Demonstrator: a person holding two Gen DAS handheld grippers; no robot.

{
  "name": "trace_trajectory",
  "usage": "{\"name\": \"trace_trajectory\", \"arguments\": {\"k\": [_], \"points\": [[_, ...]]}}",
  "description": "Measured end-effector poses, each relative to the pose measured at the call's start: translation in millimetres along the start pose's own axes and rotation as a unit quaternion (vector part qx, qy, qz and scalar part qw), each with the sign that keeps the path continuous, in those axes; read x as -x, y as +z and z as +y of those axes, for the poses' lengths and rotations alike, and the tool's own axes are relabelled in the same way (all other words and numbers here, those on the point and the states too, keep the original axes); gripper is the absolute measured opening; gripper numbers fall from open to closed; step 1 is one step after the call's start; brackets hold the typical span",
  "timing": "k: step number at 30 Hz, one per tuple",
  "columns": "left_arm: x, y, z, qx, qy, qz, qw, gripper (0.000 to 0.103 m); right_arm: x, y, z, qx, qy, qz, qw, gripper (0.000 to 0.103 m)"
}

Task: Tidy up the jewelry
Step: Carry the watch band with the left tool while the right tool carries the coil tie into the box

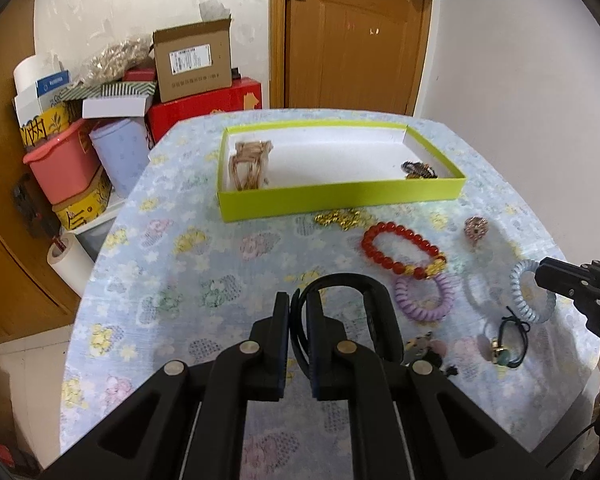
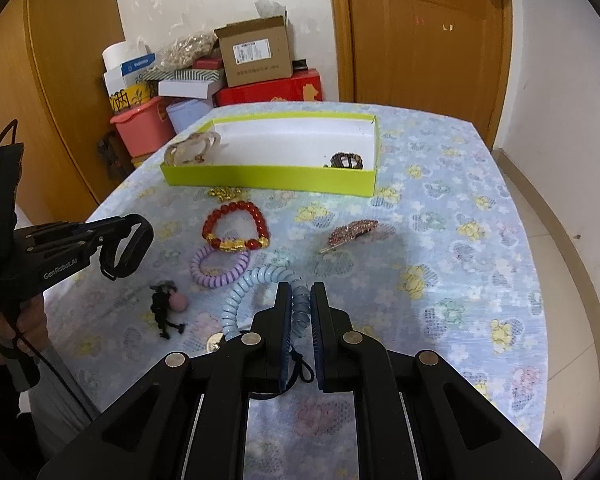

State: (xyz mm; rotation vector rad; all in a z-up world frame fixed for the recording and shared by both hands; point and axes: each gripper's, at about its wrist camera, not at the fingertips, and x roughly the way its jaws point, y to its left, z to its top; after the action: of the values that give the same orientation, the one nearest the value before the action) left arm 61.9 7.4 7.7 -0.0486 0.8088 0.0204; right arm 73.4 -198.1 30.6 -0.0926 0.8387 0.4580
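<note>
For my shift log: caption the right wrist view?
Right gripper shut on the blue coil hair tie; left gripper holds a black band before the green box.

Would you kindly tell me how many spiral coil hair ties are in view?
2. The pale blue spiral coil hair tie is gripped in the right tool; the purple spiral coil hair tie lies on the table beside the red bead bracelet.

Right claw (image 1: pixel 548 280) cut off by frame edge in left view. Gold trinket (image 2: pixel 223 192) by green box (image 2: pixel 268 178) too small to identify.
</note>
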Motion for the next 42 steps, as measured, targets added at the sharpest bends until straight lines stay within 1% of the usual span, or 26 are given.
{"name": "trace_trajectory", "arguments": {"k": [9, 14, 19, 25, 31, 36, 42], "points": [[22.9, 7.8, -6.9, -0.004, -0.003, -0.022, 0.9998, 0.008, 15.4, 3.1, 0.3, -0.003, 0.003, -0.017, 1.000, 0.009], [26.5, 16.5, -10.1, -0.003, -0.010, -0.029, 0.9995, 0.008, 18.1, 8.9, 1.7, 0.001, 0.004, -0.024, 1.000, 0.009], [22.4, 31.2, -11.9, 0.000, -0.024, -0.033, 0.9991, 0.008, 15.4, 23.8, 2.0, 0.005, 0.005, -0.032, 0.999, 0.009], [8.6, 55.5, -8.1, 0.004, -0.038, -0.035, 0.9986, 0.008, 4.2, 48.4, -2.9, 0.007, 0.004, -0.042, 0.999, 0.009], [-12.8, 85.0, -1.9, 0.008, -0.043, -0.033, 0.9985, 0.008, -14.9, 78.3, -13.4, 0.006, 0.003, -0.048, 0.999, 0.010], [-38.3, 112.1, 1.5, 0.009, -0.040, -0.027, 0.9988, 0.008, -37.8, 102.4, -22.9, 0.011, -0.003, -0.049, 0.999, 0.010], [-75.7, 139.7, 5.7, 0.011, -0.026, -0.013, 0.9995, 0.008, -75.8, 131.7, -33.9, 0.016, -0.016, -0.039, 0.999, 0.010]]}}
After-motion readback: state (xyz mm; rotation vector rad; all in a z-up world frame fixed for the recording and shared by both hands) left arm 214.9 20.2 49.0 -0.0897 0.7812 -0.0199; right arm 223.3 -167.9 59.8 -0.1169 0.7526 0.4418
